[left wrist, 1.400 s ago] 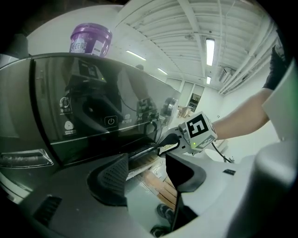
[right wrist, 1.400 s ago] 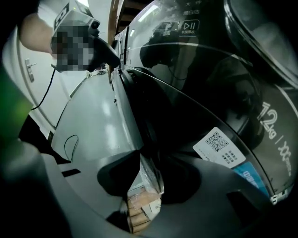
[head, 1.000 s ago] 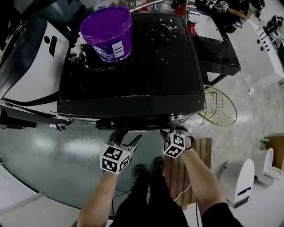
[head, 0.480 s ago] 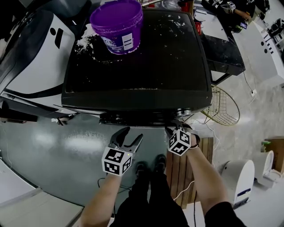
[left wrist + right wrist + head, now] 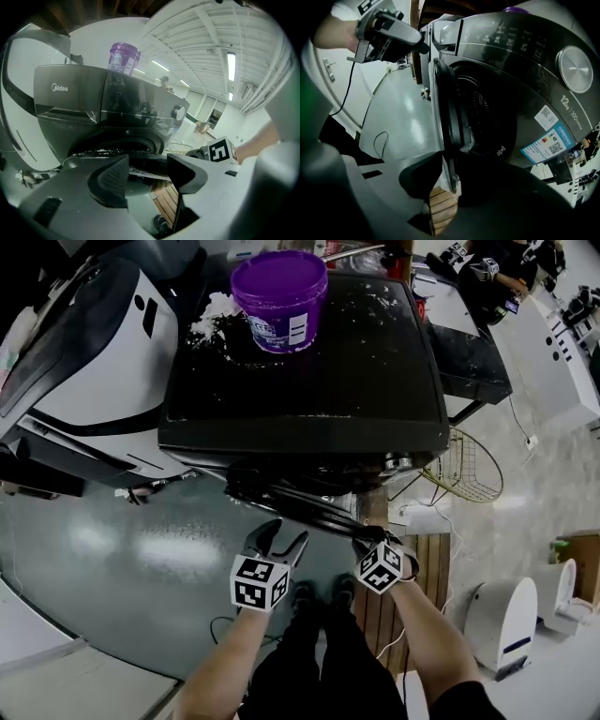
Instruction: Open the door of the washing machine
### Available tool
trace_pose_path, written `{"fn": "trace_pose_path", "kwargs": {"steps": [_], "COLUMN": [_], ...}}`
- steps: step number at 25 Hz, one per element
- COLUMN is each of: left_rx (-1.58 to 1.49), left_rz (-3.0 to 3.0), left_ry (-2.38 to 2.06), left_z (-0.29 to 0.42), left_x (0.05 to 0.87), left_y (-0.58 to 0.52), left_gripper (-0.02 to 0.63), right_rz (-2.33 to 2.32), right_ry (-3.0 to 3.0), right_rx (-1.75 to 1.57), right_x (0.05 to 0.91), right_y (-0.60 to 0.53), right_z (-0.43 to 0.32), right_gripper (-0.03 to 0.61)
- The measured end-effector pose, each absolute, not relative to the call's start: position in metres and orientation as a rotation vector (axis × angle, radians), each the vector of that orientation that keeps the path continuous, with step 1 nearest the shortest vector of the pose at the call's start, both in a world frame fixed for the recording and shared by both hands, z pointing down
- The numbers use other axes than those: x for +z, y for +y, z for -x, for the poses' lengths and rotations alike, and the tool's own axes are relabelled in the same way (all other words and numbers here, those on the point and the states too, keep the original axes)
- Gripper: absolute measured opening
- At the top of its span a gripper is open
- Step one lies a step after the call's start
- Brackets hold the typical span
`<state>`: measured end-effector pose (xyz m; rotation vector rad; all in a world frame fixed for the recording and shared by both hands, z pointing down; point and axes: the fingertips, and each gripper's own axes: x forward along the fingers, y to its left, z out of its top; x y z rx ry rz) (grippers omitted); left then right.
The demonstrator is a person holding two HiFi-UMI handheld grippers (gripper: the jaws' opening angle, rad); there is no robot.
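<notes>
Door (image 5: 302,503) has swung ajar; purple bucket (image 5: 279,294) on washer (image 5: 309,381), perhaps lidded.

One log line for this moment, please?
door: partly open | right gripper: jaws just closing on door edge | left gripper: open, empty

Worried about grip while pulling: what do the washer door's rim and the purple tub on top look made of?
Door: the rim looks like dark, glossy moulded plastic, going by its smooth curves and soft highlights. Whether the centre is glass cannot be told. Tub: purple plastic, slightly shiny, with a white label that looks like paper.
</notes>
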<state>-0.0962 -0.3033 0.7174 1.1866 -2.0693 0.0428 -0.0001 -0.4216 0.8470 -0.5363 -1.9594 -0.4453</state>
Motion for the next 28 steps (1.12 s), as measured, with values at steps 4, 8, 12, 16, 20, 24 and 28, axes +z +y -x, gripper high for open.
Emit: {"fn": "trace_pose_path", "kwargs": {"steps": [4, 8, 12, 16, 20, 24, 28], "left_rx": [0.036, -0.007, -0.028, -0.052, -0.052, -0.021, -0.019], "left_rz": [-1.131, -1.035, -0.973, -0.904, -0.862, -0.84, -0.834], "left_ry": [-2.046, -2.046, -2.036, -2.043, -2.046, -2.031, -2.01], "left_z": [0.081, 0.068, 0.048, 0.033, 0.02, 0.009, -0.002], "left_x": [0.724, 0.735, 0.751, 0.764, 0.768, 0.768, 0.769], "left_y": [-0.298, -0.293, -0.29, -0.28, -0.258, -0.234, -0.203], "left_gripper": [0.278, 0.298, 0.298, 0.296, 0.285, 0.265, 0.247], "right_rz": [0.546, 0.605, 0.706, 0.741, 0.735, 0.752, 0.76], "right_ry": [-1.959, -1.956, -1.938, -1.976, -2.024, -2.039, -2.076], "right_rx": [-0.392, -0.34, -0.285, -0.214, -0.092, -0.08, -0.104], "right_x": [0.846, 0.843, 0.842, 0.833, 0.822, 0.807, 0.78], "right_y": [-0.402, -0.38, -0.358, -0.35, -0.345, -0.334, -0.314], "right_z": [-0.019, -0.041, -0.074, -0.101, -0.118, -0.122, -0.111], "right_gripper": [0.101, 0.1, 0.104, 0.103, 0.103, 0.101, 0.1]}}
